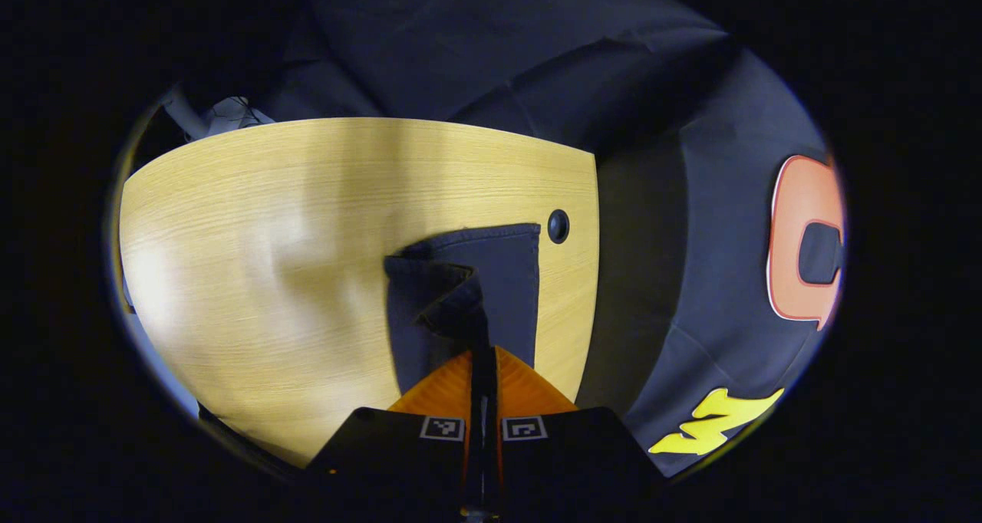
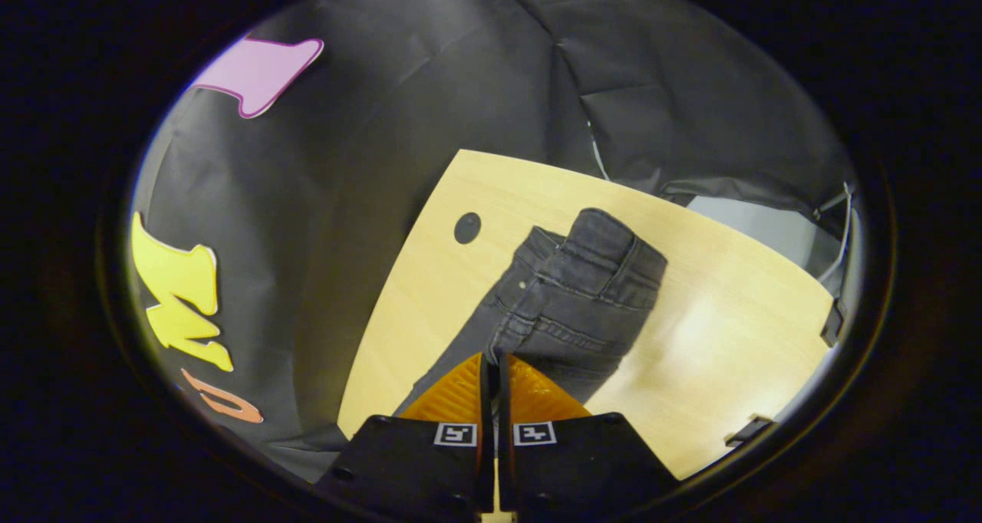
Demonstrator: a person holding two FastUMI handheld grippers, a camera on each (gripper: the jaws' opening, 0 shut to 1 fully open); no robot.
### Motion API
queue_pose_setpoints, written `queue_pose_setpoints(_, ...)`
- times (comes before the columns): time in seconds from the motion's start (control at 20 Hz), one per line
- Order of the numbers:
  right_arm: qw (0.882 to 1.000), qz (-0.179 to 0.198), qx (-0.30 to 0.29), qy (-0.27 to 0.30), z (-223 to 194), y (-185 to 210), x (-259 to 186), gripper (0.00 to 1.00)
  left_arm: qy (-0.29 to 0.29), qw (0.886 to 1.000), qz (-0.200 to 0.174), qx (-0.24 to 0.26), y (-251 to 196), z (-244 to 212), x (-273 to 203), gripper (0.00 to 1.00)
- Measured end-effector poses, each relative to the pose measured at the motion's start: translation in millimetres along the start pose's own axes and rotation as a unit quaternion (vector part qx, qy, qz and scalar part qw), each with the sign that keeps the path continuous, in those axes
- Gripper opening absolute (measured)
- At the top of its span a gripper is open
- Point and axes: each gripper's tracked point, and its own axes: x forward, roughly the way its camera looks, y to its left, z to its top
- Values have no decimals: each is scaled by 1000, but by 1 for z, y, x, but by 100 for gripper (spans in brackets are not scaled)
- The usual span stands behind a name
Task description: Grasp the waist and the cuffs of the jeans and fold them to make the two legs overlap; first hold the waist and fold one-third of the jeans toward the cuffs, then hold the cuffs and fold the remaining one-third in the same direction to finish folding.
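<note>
Denim, dark and limp, the jeans lie on the wooden surface near its cable hole. Left gripper jaws are closed on the cuffs; right gripper jaws are closed at the waist. Heavy, floppy cloth likely sags; hems and waistband grip best. The pinch points are hidden.

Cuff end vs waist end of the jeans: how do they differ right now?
The cuff end is plain, flat cloth with a straight hem and one corner turned up; the waist end is bulkier, with seams and a thick band. The left gripper pinches the cuff end; the right gripper pinches the waist end. Both rest on the table.
</note>
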Motion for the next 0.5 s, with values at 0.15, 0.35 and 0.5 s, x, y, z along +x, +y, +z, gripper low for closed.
queue_pose_setpoints(0.15, 1000, -3, -7, 10, 7, 10, 44, 0, 9, 1000, 14, 20, -11, 11, 41, 4)
queue_pose_setpoints(0.35, 1000, -18, -14, 21, 9, 7, 92, 0, 20, 997, 44, 53, -15, 18, 81, 4)
queue_pose_setpoints(0.5, 999, -25, -5, 30, 11, 1, 109, 3, 21, 997, 48, 61, -16, 21, 96, 4)
